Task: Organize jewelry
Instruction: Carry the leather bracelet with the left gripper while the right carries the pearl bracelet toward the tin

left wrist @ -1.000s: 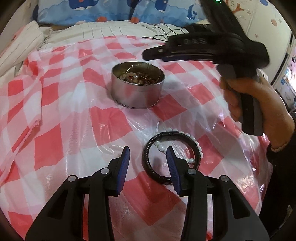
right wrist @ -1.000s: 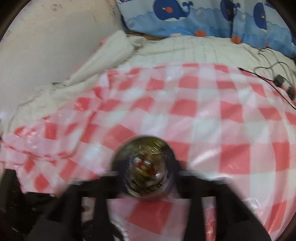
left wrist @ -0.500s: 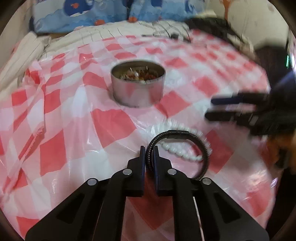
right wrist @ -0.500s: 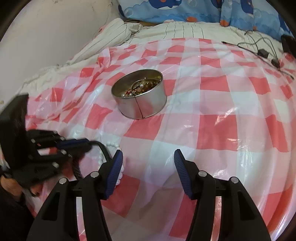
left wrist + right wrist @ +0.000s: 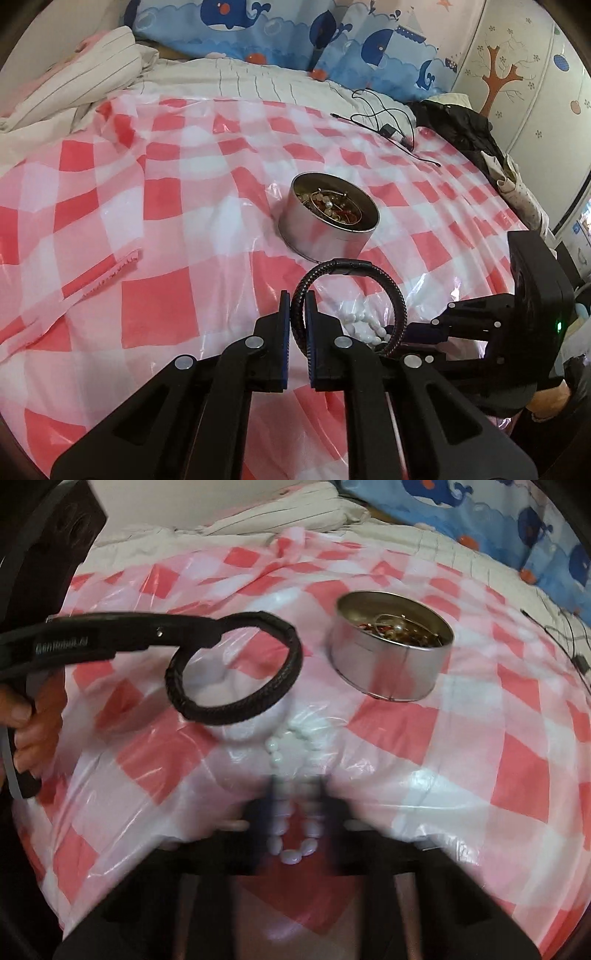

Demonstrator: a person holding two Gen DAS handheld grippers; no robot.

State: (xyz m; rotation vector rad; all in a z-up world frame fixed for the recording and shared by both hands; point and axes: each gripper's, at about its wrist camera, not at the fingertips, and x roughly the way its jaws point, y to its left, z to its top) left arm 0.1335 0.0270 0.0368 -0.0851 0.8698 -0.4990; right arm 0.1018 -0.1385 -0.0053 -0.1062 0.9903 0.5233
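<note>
"GenRobot.ai" on left claw (image 5: 177, 635) arm

Both wrist views look low and close across the checkered cloth (image 5: 155, 236), sharing the tin (image 5: 388, 664).

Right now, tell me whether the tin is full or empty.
Partly full. The open round tin holds a tangle of beads and wire hoops lying below its rim; no lid is on it.

We see the tin (image 5: 328, 221) on the cloth (image 5: 147, 229); the beads (image 5: 291, 812) lie before it; pillows (image 5: 280, 33) behind.
</note>
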